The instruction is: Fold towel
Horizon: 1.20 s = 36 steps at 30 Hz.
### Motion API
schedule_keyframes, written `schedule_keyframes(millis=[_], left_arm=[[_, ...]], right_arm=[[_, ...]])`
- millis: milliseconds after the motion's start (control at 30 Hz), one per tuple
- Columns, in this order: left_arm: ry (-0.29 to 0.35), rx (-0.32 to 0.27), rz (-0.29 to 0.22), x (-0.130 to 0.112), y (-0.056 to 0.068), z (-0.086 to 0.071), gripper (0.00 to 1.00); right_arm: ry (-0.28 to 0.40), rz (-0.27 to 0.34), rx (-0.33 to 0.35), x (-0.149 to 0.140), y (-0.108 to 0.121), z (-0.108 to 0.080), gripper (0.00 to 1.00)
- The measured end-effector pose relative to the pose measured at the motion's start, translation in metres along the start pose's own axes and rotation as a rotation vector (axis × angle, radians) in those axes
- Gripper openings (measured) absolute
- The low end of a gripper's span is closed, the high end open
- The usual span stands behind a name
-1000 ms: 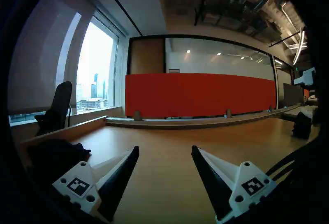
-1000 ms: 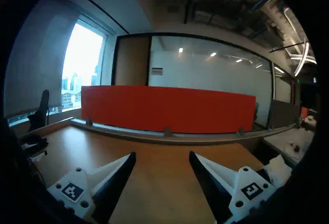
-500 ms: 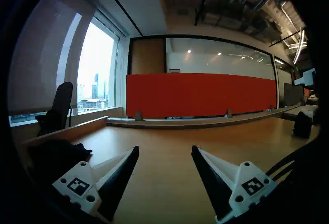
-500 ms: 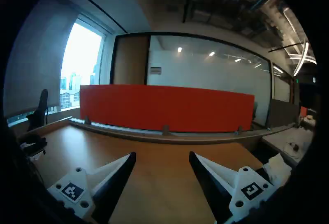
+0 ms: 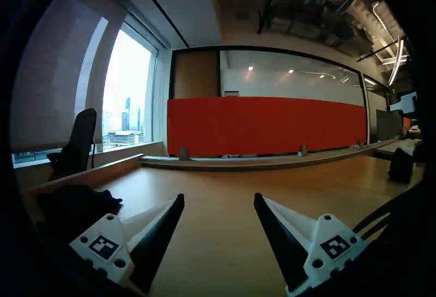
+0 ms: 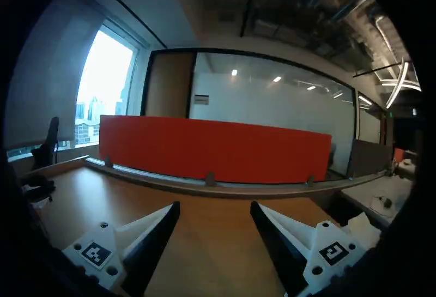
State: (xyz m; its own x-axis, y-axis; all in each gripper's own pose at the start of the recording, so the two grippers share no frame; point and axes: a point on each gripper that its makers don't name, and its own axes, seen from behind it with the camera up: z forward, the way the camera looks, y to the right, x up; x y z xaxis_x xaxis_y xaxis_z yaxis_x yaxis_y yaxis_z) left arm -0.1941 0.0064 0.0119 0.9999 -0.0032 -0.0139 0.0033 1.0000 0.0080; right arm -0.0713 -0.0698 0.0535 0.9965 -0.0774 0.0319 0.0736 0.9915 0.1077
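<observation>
My left gripper (image 5: pixel 218 198) hovers low over a wooden desk (image 5: pixel 218 231), open, with nothing between its white fingers (image 5: pixel 152 226). My right gripper (image 6: pixel 214 205) is also open and empty above the same kind of desktop (image 6: pixel 212 242). A white crumpled thing (image 6: pixel 362 226) lies at the right edge of the right gripper view; I cannot tell whether it is the towel. A dark heap (image 5: pixel 76 204) sits at the left of the left gripper view, beside the left finger.
A red divider panel (image 5: pixel 267 125) runs along the desk's far edge. A black office chair (image 5: pixel 76 144) stands by the window on the left. A dark object (image 5: pixel 400 166) sits at the desk's right. Black cables (image 5: pixel 381 215) pass by the left gripper's right finger.
The right gripper has turned slightly to the right, so the red panel and chair slid left in its view. The left gripper has stayed still. Both remain open.
</observation>
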Motion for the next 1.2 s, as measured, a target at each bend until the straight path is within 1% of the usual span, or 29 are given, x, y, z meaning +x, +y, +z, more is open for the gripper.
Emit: schedule_keyframes(millis=[300,400,800,1000,1200], left_arm=[[0.000,0.000,0.000,0.000,0.000,0.000,0.95],[0.000,0.000,0.000,0.000,-0.001,0.000,0.95],[0.000,0.000,0.000,-0.001,0.000,0.000,0.95],[0.000,0.000,0.000,-0.001,0.000,0.000,0.95],[0.000,0.000,0.000,-0.001,0.000,-0.001,0.95]], right_arm=[[0.038,0.004,-0.011,-0.004,0.022,-0.001,1.00],[0.045,0.018,-0.016,-0.011,0.028,-0.003,1.00],[0.043,0.106,-0.027,-0.065,0.049,-0.009,1.00],[0.042,0.121,-0.027,-0.094,0.048,-0.010,1.00],[0.042,0.116,-0.021,-0.109,0.045,-0.010,1.00]])
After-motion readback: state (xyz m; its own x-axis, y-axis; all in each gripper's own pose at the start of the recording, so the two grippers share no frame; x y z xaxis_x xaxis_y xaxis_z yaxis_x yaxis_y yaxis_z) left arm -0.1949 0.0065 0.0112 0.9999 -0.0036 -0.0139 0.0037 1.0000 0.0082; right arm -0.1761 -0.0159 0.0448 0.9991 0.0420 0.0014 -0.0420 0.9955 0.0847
